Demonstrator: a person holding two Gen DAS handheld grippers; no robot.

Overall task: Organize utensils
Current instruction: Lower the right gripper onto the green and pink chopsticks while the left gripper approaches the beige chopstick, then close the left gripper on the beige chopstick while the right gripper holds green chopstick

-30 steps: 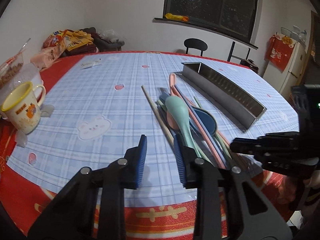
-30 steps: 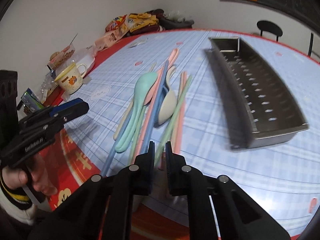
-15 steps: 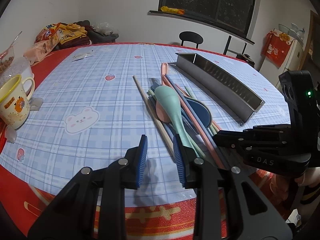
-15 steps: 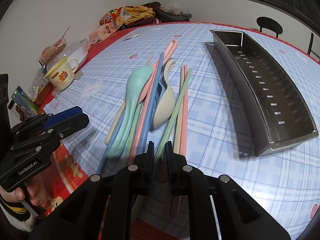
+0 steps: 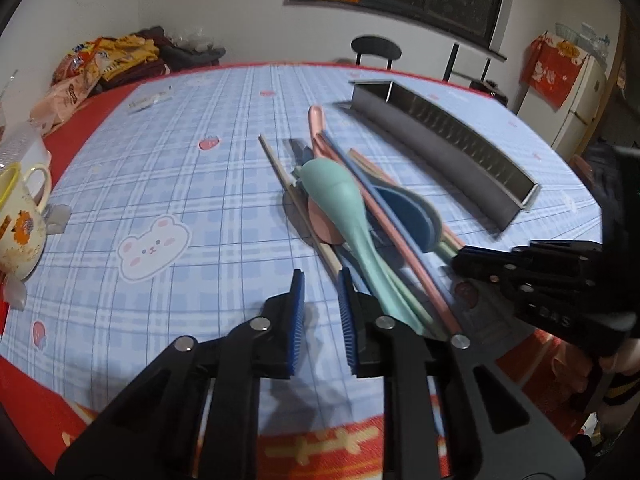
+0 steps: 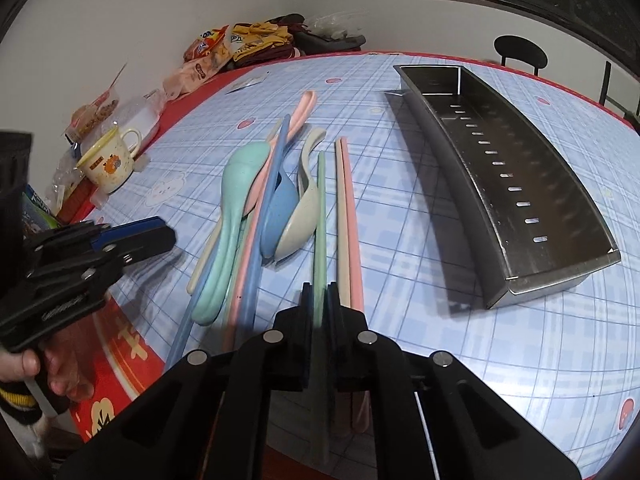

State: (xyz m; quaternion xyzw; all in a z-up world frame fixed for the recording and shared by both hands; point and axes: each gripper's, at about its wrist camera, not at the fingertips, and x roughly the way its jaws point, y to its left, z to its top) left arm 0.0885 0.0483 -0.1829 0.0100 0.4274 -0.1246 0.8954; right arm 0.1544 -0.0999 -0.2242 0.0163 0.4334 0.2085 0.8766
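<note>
The right gripper (image 6: pixel 319 300) is clamped on a green chopstick (image 6: pixel 320 208); the left gripper (image 5: pixel 321 294) is closing on nothing — spoons (image 5: pixel 340 196) lie just right of its pads.

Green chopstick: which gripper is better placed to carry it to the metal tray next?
Right. The right gripper is shut on the green chopstick, with the metal tray on its side. The left gripper, jaws closing, has nothing between its pads.

Green chopstick (image 6: pixel 320 216) near end hidden between jaws; mug (image 5: pixel 16 224) cut off.
</note>
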